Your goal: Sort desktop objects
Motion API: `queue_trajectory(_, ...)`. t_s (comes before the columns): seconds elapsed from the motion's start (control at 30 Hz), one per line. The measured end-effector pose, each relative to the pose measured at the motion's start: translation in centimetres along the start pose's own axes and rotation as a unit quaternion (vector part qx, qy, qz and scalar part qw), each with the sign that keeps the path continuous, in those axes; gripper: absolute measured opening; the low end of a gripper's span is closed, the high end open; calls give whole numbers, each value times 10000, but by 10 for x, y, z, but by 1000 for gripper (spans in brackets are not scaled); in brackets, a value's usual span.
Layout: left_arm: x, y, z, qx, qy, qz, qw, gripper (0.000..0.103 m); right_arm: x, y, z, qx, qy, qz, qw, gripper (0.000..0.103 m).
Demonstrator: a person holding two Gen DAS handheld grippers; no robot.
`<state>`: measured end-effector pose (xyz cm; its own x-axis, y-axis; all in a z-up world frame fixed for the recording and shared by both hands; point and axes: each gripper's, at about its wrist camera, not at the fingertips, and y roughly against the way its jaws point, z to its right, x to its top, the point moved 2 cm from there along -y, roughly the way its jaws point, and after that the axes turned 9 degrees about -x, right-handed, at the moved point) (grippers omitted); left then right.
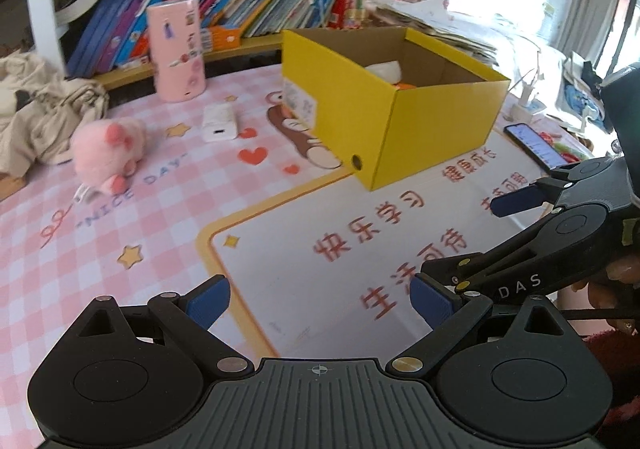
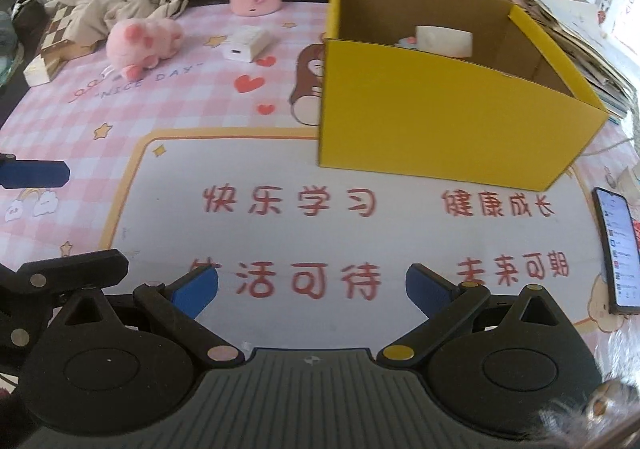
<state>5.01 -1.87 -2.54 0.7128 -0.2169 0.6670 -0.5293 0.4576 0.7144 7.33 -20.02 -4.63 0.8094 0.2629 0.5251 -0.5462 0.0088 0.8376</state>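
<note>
My left gripper [image 1: 320, 303] hangs with jaws spread wide and empty over the desk mat [image 1: 140, 217]; my right gripper [image 2: 312, 289] is likewise agape, holding nothing; the yellow box [image 2: 440, 117] sits toward the mat's far right corner with a white item [image 2: 444, 40] inside; the pink plush pig [image 1: 108, 153], white charger [image 1: 218, 123] and pink cylinder [image 1: 178, 49] lie near the far left edge; a phone [image 2: 618, 253] rests at the right edge.

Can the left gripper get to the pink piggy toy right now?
Probably yes. The left gripper is open and holds nothing, and the pink piggy toy lies in the open on the desk mat, with only bare mat between them. The yellow box stands off to the right.
</note>
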Motion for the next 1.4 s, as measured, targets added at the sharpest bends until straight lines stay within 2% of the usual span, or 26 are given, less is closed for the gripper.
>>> queue_trajectory(0.4,-16,20,-27,286,318,78,9991,98,13,-5,-37,223,366,10,9991,102)
queue_trajectory(0.73,-24,39,-52,649,710,313,9949,98,29,-7,-68,447,826,179,9954,102)
queue_trajectory(1.2,-22,44,-73,799,1029,633,9895,98,55,0,-85,464,1093,668,9907,102)
queue_trajectory(1.4,-19,43,-85,985,1261,733,9844,98,69,-14,-92,602,1250,680,9880,102)
